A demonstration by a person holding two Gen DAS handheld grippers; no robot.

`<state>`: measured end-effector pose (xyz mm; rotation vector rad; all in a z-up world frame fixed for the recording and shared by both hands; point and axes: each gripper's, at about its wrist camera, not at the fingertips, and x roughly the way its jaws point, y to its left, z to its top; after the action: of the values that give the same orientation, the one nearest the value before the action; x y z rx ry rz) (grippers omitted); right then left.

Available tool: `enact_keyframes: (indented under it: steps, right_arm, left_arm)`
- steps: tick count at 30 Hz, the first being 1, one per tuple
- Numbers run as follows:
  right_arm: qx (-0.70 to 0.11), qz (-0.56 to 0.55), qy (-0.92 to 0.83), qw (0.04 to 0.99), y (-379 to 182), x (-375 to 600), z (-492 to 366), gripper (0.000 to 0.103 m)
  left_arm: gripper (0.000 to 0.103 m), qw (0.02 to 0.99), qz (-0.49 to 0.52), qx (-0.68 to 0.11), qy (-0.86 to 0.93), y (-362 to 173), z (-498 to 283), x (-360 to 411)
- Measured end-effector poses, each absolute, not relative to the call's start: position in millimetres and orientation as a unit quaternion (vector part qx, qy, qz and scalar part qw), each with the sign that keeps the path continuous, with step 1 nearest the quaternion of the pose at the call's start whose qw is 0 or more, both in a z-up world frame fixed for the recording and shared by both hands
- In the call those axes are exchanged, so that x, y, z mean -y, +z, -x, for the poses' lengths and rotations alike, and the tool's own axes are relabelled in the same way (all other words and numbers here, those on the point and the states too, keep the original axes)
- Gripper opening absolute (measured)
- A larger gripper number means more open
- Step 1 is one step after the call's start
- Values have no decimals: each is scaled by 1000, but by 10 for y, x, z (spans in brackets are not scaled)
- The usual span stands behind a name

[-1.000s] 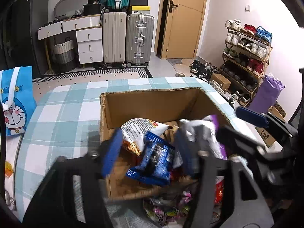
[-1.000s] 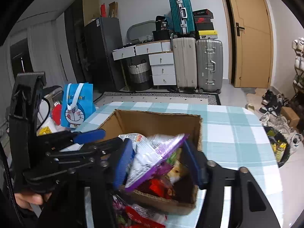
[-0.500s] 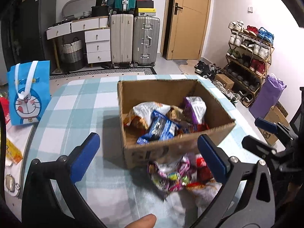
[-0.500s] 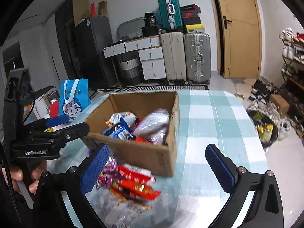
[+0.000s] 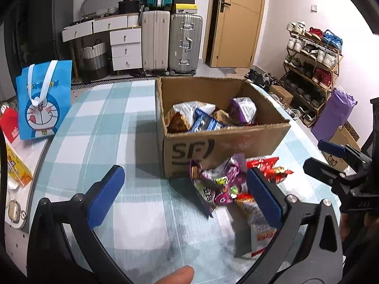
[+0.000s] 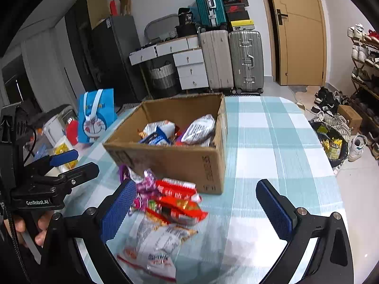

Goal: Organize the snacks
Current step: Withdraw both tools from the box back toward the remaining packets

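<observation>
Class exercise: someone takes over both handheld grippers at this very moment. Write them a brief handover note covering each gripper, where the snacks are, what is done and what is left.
Left gripper: open, empty, held above the table in front of the cardboard box.
Right gripper: open, empty, over the loose pile.
Done: several packets lie in the box, among them a blue packet and a purple packet.
Left: a pile of snack packets lies on the checked tablecloth against the box's near wall, including red packets and a white bag. They likely go into the box next.
</observation>
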<state>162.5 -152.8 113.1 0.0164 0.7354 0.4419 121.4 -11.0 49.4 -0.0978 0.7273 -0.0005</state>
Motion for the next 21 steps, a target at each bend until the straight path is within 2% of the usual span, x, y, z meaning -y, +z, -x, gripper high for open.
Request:
enact_keyframes:
  steps: [6,21]
  right_arm:
    - [-368,27,215,904,1016,1432,-1460,103]
    - [-426,17,206,881,587,1411,-1416,103]
  left_arm:
    - [102,924,56,-377,-1,330,-1156,132]
    - [102,909,65,-411,-2,12,-1068,150]
